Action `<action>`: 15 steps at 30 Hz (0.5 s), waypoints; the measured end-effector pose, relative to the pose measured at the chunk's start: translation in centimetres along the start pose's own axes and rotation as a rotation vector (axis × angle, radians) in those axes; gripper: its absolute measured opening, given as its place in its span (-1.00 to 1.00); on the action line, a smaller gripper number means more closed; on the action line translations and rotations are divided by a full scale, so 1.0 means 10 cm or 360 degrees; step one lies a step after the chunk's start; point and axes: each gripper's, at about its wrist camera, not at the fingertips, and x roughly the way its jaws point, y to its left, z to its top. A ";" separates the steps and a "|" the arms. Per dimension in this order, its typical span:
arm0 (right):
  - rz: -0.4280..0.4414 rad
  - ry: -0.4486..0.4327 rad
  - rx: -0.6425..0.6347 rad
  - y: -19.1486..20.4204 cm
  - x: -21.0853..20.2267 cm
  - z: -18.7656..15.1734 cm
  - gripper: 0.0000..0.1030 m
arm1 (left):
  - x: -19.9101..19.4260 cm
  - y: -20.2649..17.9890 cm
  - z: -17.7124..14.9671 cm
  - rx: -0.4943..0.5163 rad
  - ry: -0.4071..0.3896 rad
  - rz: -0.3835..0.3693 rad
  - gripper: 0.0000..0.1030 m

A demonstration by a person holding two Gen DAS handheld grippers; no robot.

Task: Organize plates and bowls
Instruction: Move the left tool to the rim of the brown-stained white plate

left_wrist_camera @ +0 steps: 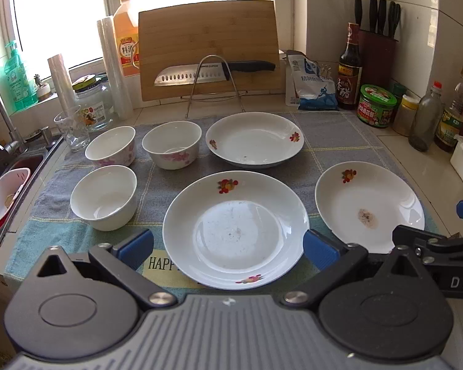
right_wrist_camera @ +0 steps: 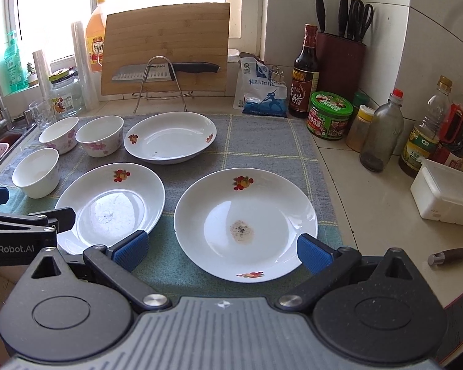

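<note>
Three plates and three bowls are lying singly on a checked towel (right_wrist_camera: 262, 135) that is spread over the desk (right_wrist_camera: 370, 185), so nothing has yet been stacked. The left tongs (left_wrist_camera: 228, 245) are being held wide apart and empty above the near edge of the centre plate (left_wrist_camera: 234, 228); the right tongs (right_wrist_camera: 222, 246) are likewise being held apart and empty over the stained plate (right_wrist_camera: 245, 223). A third plate (left_wrist_camera: 254, 138) is lying behind them, and the bowls (left_wrist_camera: 105, 197) are grouped to the left, near the sink (left_wrist_camera: 3, 191).

As a judgement, a rim should be pinched squarely at its near edge, since the glazed lip is likely to slip, and the plate lifted level before being set on another.

The desk is being bounded by tiled walls and a bright window; a cutting board (left_wrist_camera: 210, 49) with a knife (left_wrist_camera: 213, 72) is leaning at the back, and bottles and jars are crowding the right corner.
</note>
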 end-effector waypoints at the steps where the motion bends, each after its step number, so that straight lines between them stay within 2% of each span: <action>1: 0.0000 -0.0020 0.0001 -0.05 -0.01 -0.03 1.00 | 0.01 -0.04 0.02 0.0019 0.0001 -0.0005 0.98; 7: 0.0042 -0.0056 0.0030 -0.28 0.04 -0.17 1.00 | 0.10 -0.26 0.12 0.0125 -0.0003 -0.0071 0.98; 15: 0.0055 -0.0047 -0.0004 -0.40 0.21 -0.33 1.00 | 0.40 -0.57 0.26 0.0301 0.0038 -0.0268 0.98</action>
